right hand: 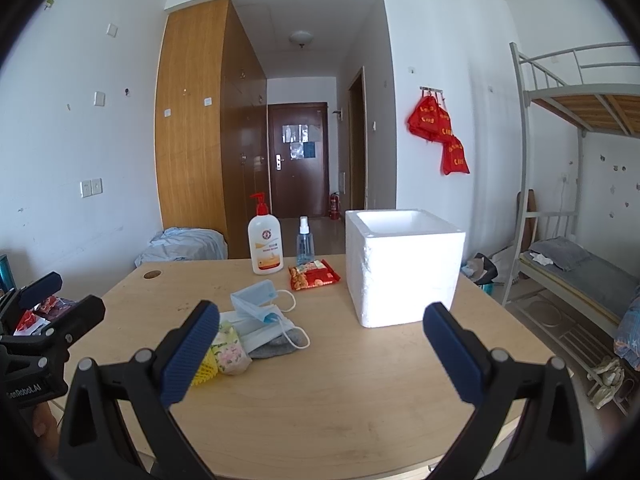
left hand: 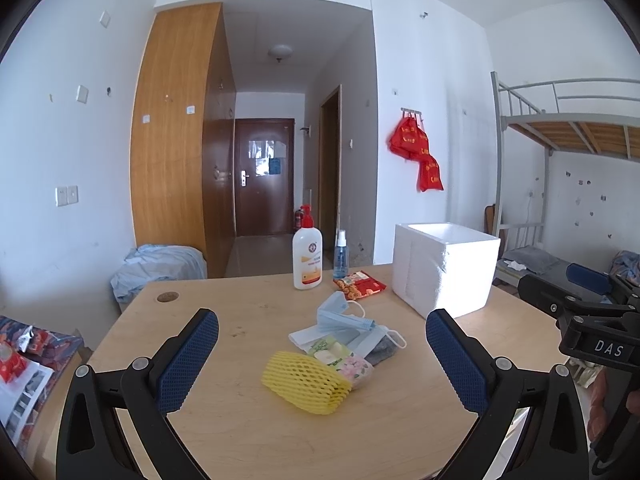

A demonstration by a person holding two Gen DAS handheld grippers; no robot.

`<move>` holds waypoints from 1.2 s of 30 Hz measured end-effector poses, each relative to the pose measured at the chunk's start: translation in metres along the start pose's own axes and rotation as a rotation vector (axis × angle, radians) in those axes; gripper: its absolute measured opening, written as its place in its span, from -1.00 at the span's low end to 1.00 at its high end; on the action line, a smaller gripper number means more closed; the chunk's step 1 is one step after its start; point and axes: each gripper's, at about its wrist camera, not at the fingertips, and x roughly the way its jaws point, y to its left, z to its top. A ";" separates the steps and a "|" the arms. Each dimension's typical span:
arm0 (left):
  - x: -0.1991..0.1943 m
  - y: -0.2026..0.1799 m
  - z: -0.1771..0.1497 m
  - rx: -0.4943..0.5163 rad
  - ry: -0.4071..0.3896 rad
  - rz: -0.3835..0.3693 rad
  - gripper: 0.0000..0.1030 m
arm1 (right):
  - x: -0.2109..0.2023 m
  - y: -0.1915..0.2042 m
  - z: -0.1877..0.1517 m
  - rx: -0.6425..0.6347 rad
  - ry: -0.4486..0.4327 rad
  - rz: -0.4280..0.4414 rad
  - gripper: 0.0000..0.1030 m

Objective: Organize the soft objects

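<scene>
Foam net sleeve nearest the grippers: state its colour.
Yellow, with an open mesh pattern; the foam net sleeve shows best in the left wrist view.

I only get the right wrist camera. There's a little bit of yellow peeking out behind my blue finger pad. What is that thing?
Observer: In the left wrist camera it is a whole yellow foam mesh sleeve, lying on its side on the wooden table.
Operator: Is it bumping into anything?
Observer: Yes. Its right end rests against a flowery pink soft packet, at the near edge of the pile.
Operator: Are the other tongs holding something?
Observer: No. The left tongs are wide open with nothing gripped. The pile sits on the table beyond them.
</scene>
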 end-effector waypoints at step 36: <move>0.031 0.012 0.005 -0.009 0.055 -0.008 1.00 | 0.035 0.008 0.008 -0.030 0.053 0.030 1.00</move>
